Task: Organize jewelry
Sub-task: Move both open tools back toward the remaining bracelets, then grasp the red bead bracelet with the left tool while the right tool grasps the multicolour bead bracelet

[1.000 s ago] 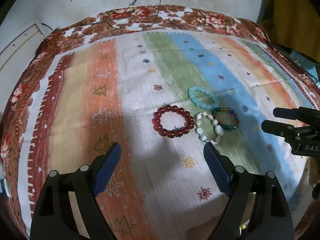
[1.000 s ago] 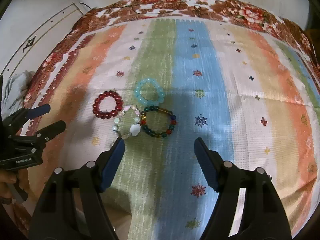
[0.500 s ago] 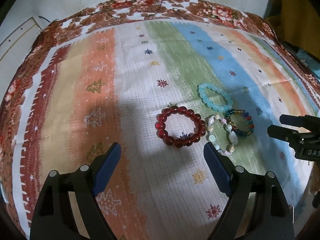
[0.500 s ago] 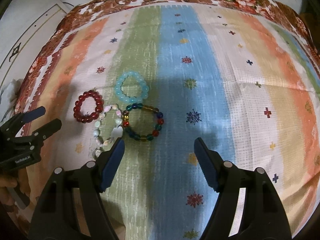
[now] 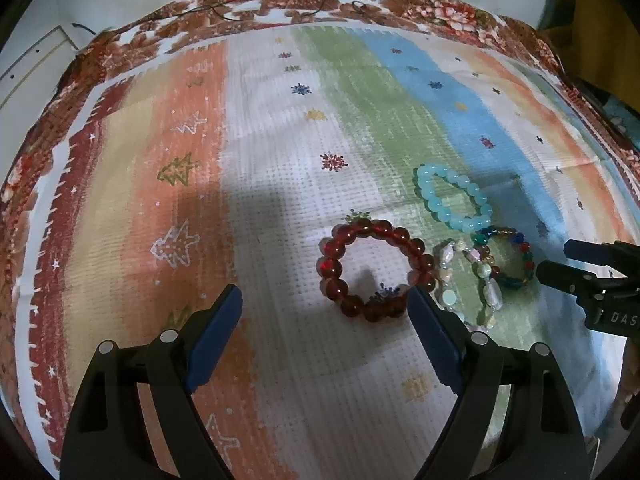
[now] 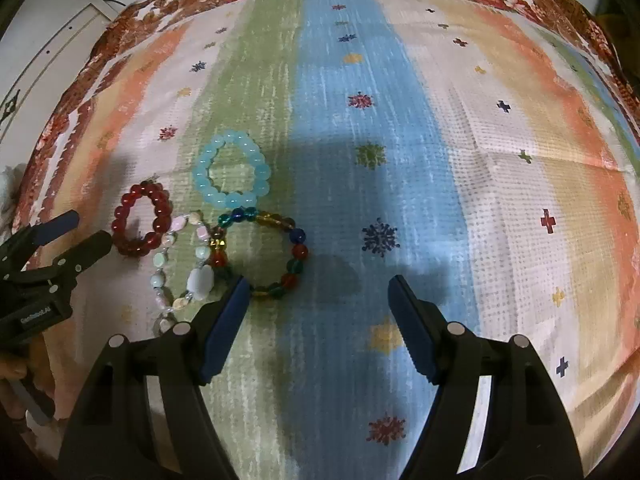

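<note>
Both grippers point steeply down at the striped cloth (image 6: 500, 128) on the worktop. The left gripper (image 5: 326, 310) is wide open and holds nothing; the red bracelet (image 5: 376, 268) lies by its right finger. The right gripper (image 6: 318, 300) is open and empty too, with the colorful bracelet (image 6: 260, 254) by its left finger. Both have come lower and closer to the bracelets than a second ago.

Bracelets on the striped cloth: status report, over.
Left hand-held gripper open, right hand-held gripper open, both empty. Four beaded bracelets clustered on cloth, red bead bracelet nearest left. Nothing blocking.
</note>
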Demonstrator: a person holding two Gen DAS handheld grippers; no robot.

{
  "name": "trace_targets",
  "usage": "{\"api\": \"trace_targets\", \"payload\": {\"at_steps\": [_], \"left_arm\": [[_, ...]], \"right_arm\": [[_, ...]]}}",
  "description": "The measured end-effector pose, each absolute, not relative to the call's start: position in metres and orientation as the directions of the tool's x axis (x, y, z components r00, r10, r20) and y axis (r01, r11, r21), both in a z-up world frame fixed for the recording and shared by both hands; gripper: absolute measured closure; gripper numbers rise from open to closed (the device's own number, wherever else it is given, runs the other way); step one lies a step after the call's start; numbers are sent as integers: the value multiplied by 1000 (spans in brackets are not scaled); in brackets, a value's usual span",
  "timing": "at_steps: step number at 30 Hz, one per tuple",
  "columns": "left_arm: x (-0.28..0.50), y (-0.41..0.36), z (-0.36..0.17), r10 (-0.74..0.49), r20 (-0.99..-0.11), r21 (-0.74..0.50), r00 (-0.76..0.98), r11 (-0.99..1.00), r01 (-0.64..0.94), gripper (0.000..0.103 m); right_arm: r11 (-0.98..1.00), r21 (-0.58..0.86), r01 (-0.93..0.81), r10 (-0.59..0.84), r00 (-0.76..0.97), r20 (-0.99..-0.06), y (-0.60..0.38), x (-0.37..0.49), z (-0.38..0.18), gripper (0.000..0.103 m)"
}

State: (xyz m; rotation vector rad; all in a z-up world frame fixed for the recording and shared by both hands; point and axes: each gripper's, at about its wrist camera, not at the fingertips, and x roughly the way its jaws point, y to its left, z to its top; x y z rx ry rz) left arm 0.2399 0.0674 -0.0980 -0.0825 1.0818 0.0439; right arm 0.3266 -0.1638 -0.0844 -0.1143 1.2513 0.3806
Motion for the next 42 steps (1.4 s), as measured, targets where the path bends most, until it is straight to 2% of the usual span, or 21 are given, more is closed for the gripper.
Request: {"api": "trace_targets", "payload": {"at_steps": [22, 23, 24, 26, 29, 31, 32, 33, 42], "left_arm": [[254, 76, -122, -1, -902, -44, 432, 995, -90, 19], [255, 76, -122, 1, -901, -41, 433, 995, -88, 19], [255, 75, -123, 3, -901, -38, 435, 996, -85, 19], [255, 74, -124, 15, -902, -23, 432, 996, -81, 24], [254, 70, -125, 27, -900, 2, 435, 998, -59, 38], [254, 68, -124, 3, -902, -12, 432, 999, -32, 62], [254, 66, -123, -5, -903, -14, 430, 1000, -17, 72], [254, 64, -123, -8, -905, -10, 425, 1000, -4, 89], [250, 63, -120, -25, -906, -23, 423, 1000, 9, 90]], "right_arm": [[938, 92, -334, 180, 243, -953, -159, 344, -104, 31], [937, 93, -336, 182, 242, -953, -159, 344, -104, 32], [937, 90, -338, 179, 242, -954, -159, 344, -104, 36], [931, 67, -360, 161, 238, -958, -157, 344, -105, 47], [920, 87, -382, 183, 222, -958, -153, 342, -104, 64], [910, 98, -403, 196, 209, -958, -150, 340, -105, 85], [906, 105, -410, 202, 201, -959, -149, 339, -105, 89], [904, 109, -414, 205, 195, -959, -149, 338, -106, 92], [893, 127, -432, 226, 186, -956, -144, 335, -100, 92]]}}
